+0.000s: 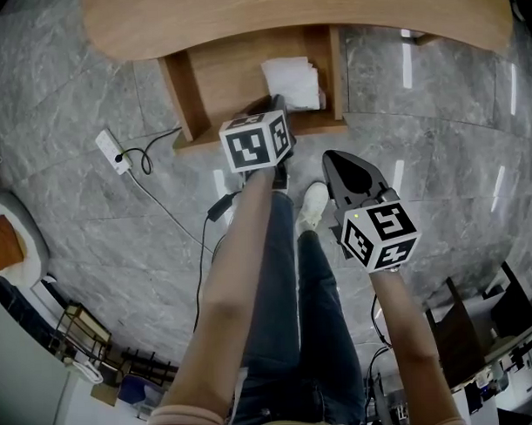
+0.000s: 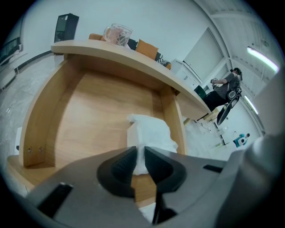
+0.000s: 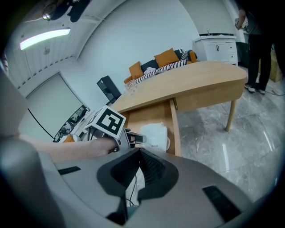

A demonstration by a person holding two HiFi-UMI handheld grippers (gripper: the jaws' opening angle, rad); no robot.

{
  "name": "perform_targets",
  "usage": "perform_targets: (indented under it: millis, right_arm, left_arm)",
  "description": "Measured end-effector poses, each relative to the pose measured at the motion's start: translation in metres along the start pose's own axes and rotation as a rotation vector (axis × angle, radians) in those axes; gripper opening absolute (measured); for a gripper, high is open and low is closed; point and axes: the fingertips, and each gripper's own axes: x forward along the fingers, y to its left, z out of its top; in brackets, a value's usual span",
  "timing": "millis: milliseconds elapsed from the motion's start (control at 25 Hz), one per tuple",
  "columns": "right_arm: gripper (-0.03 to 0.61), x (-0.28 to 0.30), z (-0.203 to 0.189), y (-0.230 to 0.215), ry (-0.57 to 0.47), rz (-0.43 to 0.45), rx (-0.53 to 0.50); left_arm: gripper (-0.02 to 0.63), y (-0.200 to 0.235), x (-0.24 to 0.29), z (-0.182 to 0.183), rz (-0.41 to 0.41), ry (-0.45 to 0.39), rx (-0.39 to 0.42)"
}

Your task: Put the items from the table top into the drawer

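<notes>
While the curved light wooden desk (image 1: 329, 13) spans the top of the frame, its open wooden drawer (image 1: 180, 97) juts out below it at upper centre, holding one soft white packet (image 1: 294, 80) against its right wall. The left gripper (image 1: 277, 100) has its jaws nearly closed, pinching the packet's near edge. Lower right, over the grey stone floor (image 1: 87, 74), the right gripper (image 1: 334, 160) hangs empty, jaws together.
</notes>
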Motion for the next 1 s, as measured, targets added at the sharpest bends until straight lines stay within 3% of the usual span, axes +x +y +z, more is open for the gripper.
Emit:
perform_targets:
  millis: [200, 480, 1000]
  right_arm:
    - [0.009, -0.002, -0.003, 0.0, 0.006, -0.001, 0.001]
    - [0.009, -0.005, -0.003, 0.003, 0.009, -0.004, -0.001]
    - [0.009, -0.024, 0.018, 0.012, -0.03, -0.005, -0.016]
  left_arm:
    - [0.052, 0.001, 0.001, -0.004, 0.026, 0.025, 0.009]
    - [0.118, -0.003, 0.001, -0.003, 0.033, 0.036, 0.008]
    - [0.13, -0.009, -0.038, 0.002, 0.041, -0.002, -0.013]
